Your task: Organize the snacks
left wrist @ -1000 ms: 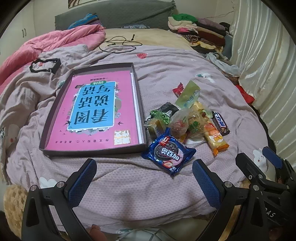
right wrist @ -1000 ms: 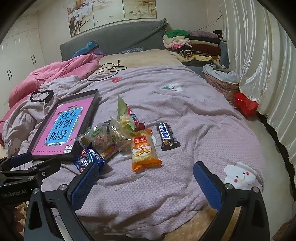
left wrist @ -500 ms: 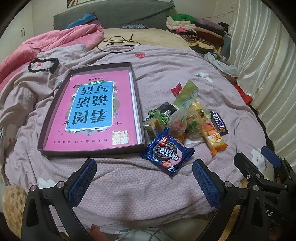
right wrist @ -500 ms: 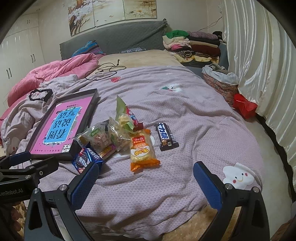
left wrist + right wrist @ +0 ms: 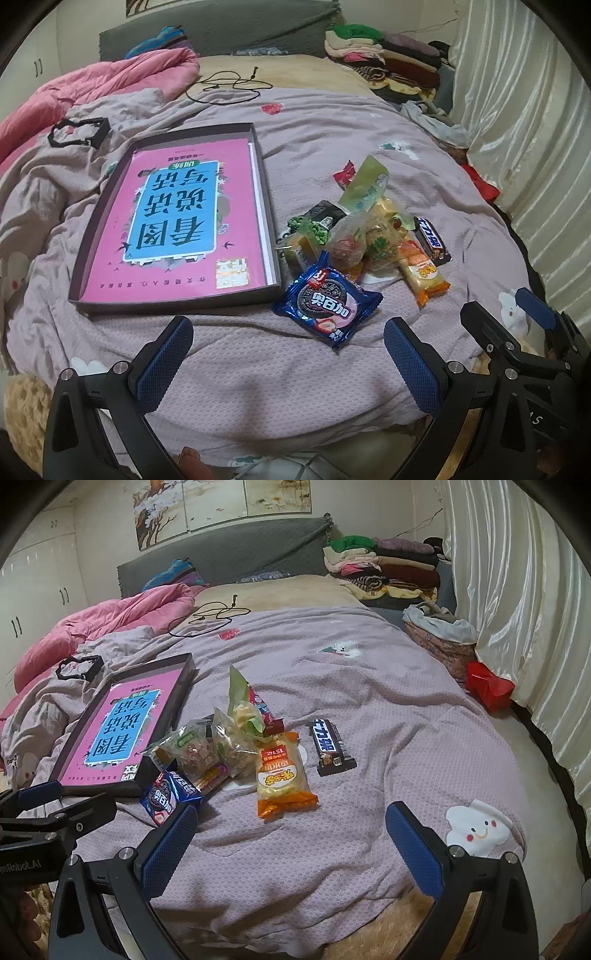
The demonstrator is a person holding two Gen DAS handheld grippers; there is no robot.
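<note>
A home bedroom: quilted bed (image 5: pixel 369 709), grey headboard (image 5: pixel 236 550), folded clothes (image 5: pixel 384 565)

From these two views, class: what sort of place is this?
Most likely a bedroom: a bed under a purple quilt, a grey headboard, folded clothes stacked beside it.

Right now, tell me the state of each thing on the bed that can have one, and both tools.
Left tool: open, empty.
Right tool: open, empty.
Box: open, a pink book inside, no snacks.
Cookie pack: sealed, flat on the blanket beside the box.
Chocolate bar: wrapped, lying apart from the pile.
Orange cracker pack: sealed, flat.
</note>
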